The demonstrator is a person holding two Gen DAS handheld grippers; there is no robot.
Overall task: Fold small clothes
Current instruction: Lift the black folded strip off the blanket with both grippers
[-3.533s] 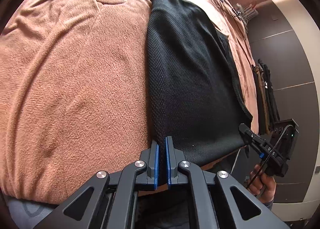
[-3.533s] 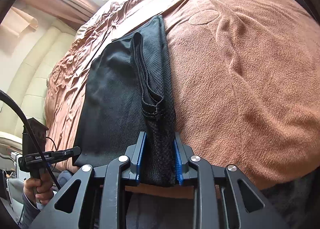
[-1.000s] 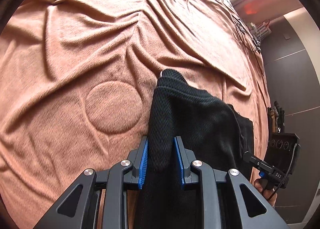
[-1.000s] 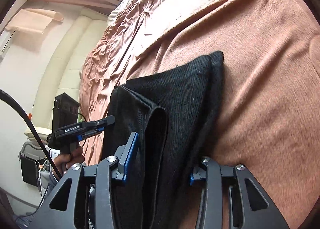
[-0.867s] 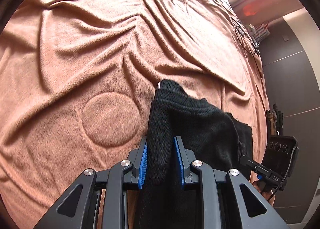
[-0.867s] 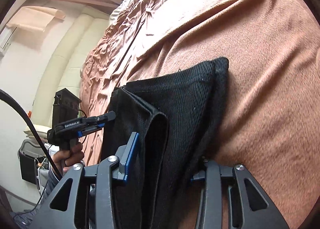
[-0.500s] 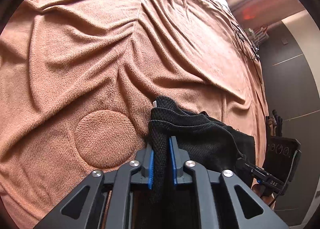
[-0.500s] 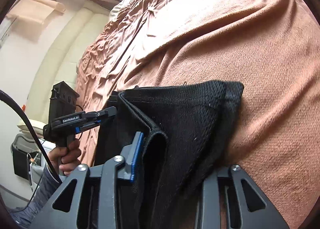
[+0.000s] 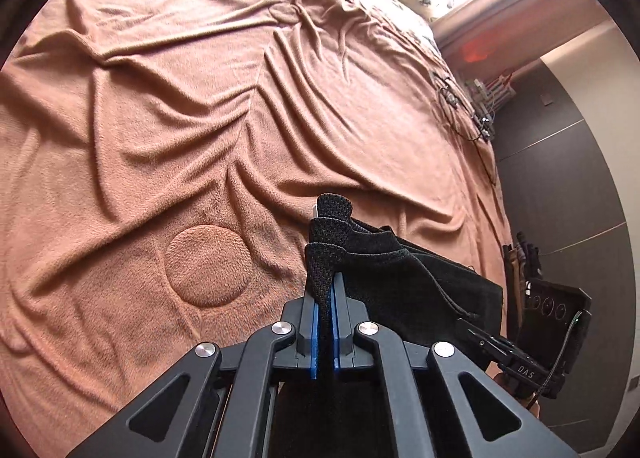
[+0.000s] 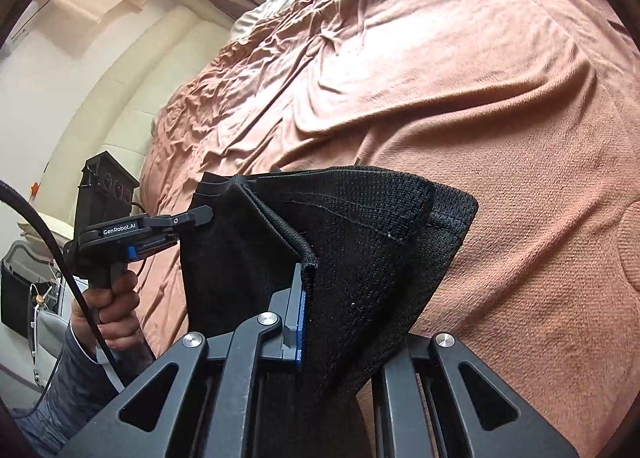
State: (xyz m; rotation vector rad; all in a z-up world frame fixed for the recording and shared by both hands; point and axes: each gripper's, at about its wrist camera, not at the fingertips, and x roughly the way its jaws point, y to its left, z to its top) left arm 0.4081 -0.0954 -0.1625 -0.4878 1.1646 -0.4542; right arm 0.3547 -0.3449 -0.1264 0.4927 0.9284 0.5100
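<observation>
Both jaws have just closed: the left gripper (image 9: pixel 325 298) and right gripper (image 10: pixel 316 298) now pinch the near folded corners of the black mesh garment (image 9: pixel 400 282), lifting it slightly off the brown blanket (image 9: pixel 200 117), seemingly for another fold.

Each hand-held gripper (image 9: pixel 325 332) is matte black, with blue pads (image 9: pixel 315 334) and silver screws (image 9: pixel 282 327); one reads "GenRobot.AI", trailing a black cable (image 10: pixel 48 242). Grey-blue sleeve (image 10: pixel 68 386), lower left.
</observation>
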